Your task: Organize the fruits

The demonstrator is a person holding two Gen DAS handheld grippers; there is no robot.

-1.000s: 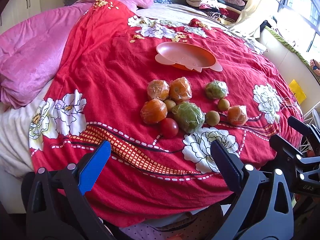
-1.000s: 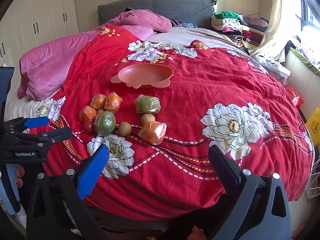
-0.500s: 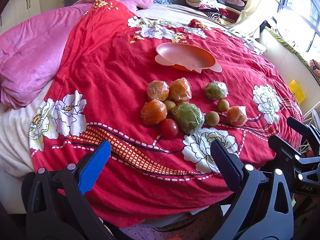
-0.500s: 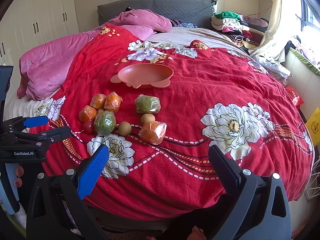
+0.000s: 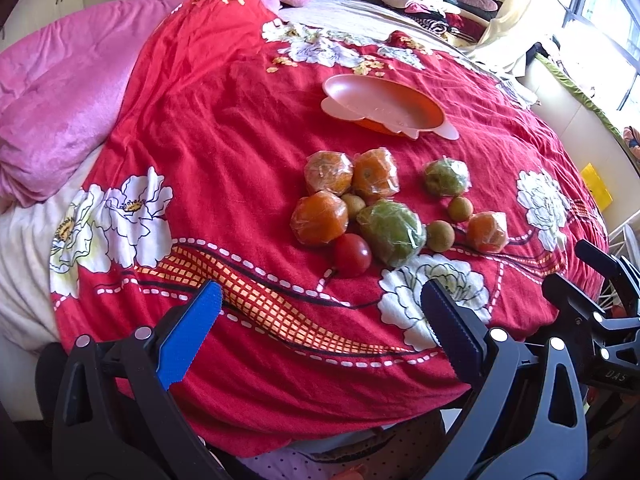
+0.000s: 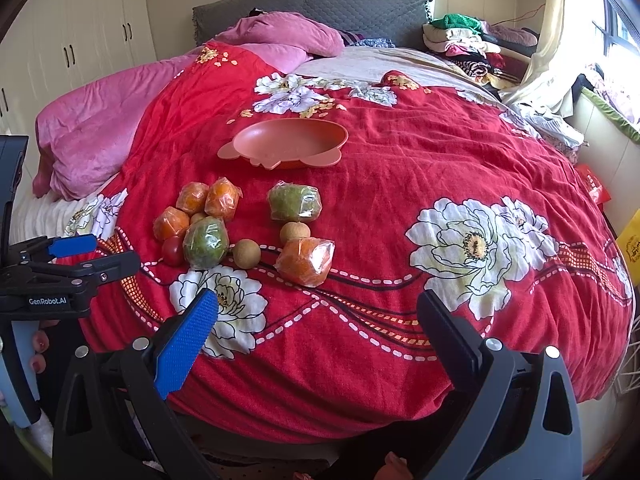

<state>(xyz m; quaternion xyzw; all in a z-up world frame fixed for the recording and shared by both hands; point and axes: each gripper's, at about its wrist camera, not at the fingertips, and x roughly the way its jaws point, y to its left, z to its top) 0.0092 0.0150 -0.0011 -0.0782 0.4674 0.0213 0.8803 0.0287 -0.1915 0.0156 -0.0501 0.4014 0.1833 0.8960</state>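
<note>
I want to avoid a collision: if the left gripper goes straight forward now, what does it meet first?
Probably the red blanket; beyond it, the tomato at the fruit cluster's near edge. The left gripper is open; depth is uncertain.

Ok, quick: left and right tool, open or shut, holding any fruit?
Left tool: open, holding nothing.
Right tool: open, holding nothing.
</note>
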